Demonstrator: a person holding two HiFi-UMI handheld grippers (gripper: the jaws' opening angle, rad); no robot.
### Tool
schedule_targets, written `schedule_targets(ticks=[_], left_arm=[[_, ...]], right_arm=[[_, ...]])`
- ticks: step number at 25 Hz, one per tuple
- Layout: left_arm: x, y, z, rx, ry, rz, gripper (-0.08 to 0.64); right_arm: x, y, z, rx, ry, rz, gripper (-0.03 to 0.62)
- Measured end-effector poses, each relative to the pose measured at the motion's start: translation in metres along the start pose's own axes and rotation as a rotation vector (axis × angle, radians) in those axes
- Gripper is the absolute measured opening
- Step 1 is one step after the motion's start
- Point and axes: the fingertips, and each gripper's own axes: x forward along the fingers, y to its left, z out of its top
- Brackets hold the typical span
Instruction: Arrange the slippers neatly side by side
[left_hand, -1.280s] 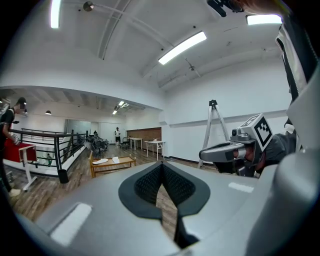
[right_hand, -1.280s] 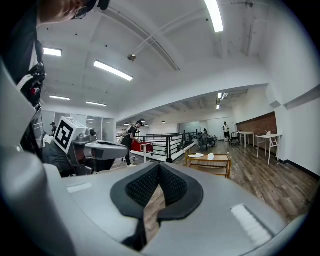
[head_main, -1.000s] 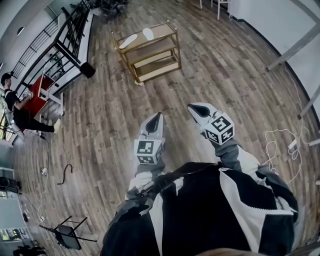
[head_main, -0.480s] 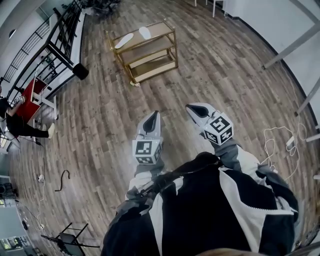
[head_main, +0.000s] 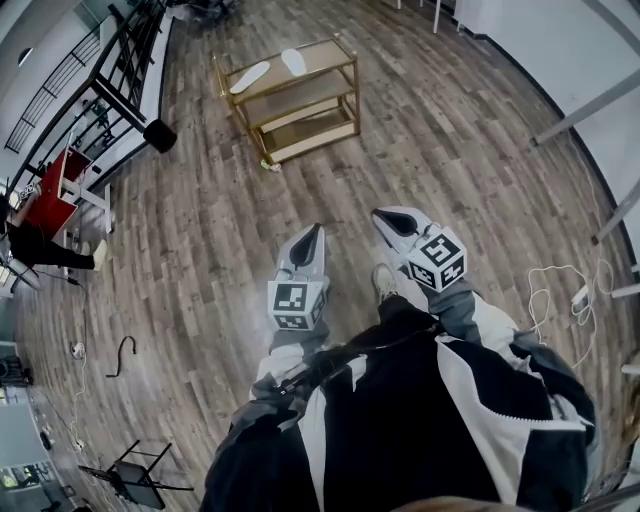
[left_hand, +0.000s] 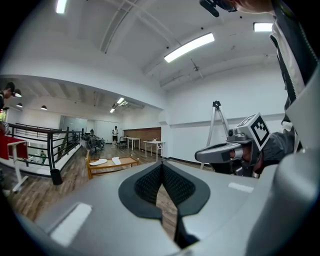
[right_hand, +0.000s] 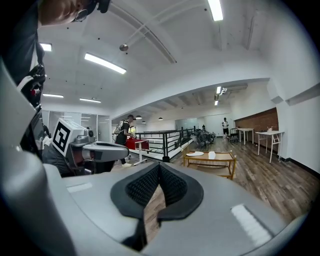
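While slippers lie splayed on top shelf of gold rack, 11 o'clock, well apart from me, I hold left gripper and right gripper pinched closed, both empty. Risk: reaching shelf with jaws unopened, I shove slipper off edge instead of gripping it.

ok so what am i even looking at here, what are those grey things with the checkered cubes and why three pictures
No robot here: a person holds a two-jaw gripper in each hand, each carrying a marker cube. One picture looks down from a camera on their head: left gripper, right gripper. The other two come from cameras riding on the grippers, looking along the jaws. Both are shut and empty. Ahead on the wooden floor stands a low rack with two white slippers on top, not lined up.
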Motion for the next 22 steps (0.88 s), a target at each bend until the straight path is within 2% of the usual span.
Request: schedule_targets(ticks=[10, 17, 22], left_arm=[[0.09, 0.058, 0.023, 0.008, 0.026, 0.09, 0.014], [0.167, 0.075, 0.036, 0.015, 0.022, 0.115, 0.014], [0.203, 0.081, 0.04, 0.011, 0.02, 0.131, 0.014]], right_arm=[[0.083, -0.082, 0.034, -0.015, -0.025, 0.108, 0.005], [0.113, -0.157, 0.05, -0.021, -0.037, 0.136, 0.006], [0.126, -0.192, 0.054, -0.02, -0.037, 0.149, 0.006]])
